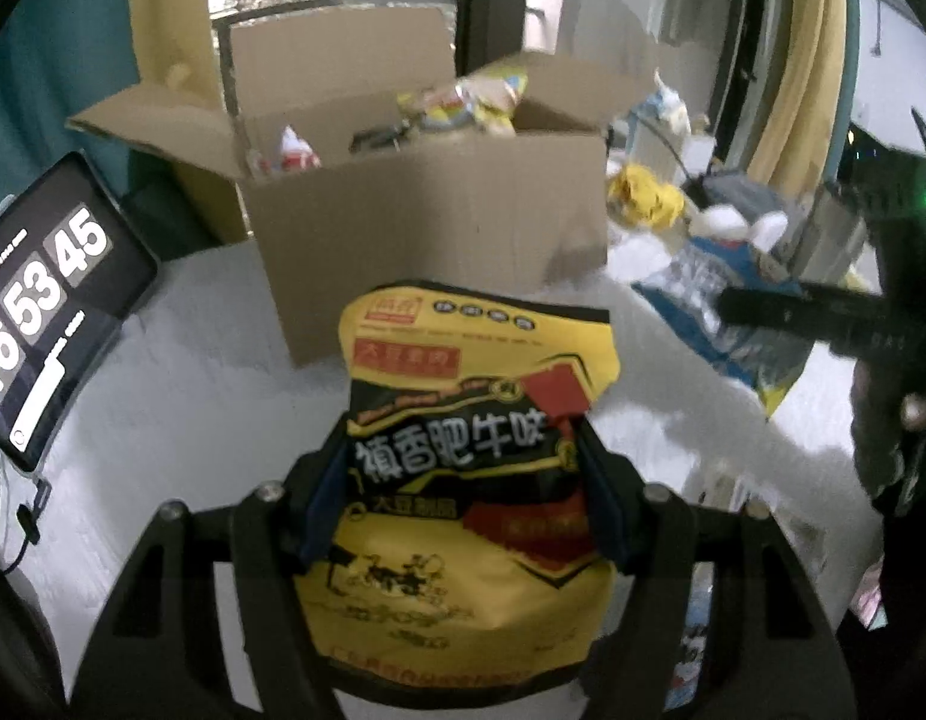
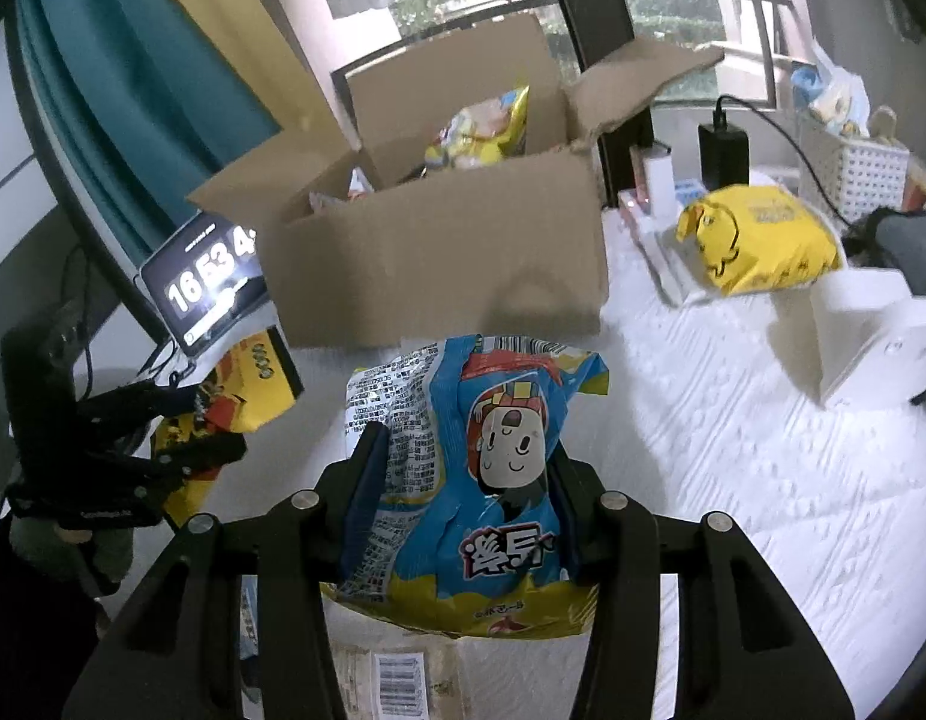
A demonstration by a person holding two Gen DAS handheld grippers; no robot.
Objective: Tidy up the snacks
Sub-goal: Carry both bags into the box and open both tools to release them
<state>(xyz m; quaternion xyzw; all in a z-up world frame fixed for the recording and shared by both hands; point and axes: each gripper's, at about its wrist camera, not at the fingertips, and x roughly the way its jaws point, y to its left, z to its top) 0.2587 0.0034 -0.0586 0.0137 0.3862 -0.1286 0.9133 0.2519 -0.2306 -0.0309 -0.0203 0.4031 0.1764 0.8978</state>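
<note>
The left gripper [image 1: 463, 480] is clamped on a yellow bag [image 1: 475, 480], and the right gripper [image 2: 463, 492] is clamped on a blue bag [image 2: 481, 468]. Both bags are squeezed across their middles between the blue pads, so each is carried with its long axis running forward, away from the fingers and towards the box [image 1: 427, 222].

The box is seen straight ahead of both grippers, on the white table [image 2: 763, 468], flaps spread open, and snack packets are already visible inside along the rear right. Its near wall stands between each bag and the opening. That is the relation that counts: the opening lies ahead and above, so each bag probably has to be lifted over that wall before it can be let go.

In the left view the box fills more of the frame, and the yellow bag's top edge is overlapped against the near wall; the left gripper is judged slightly nearer, though the fisheye makes that uncertain. The right gripper is seen off to the right in that view, beside the blue bag.

Another yellow pack [image 2: 757, 240] lies well apart to the right, not yet collected. A tablet [image 1: 49, 300] showing a clock stands left of the box.
</note>
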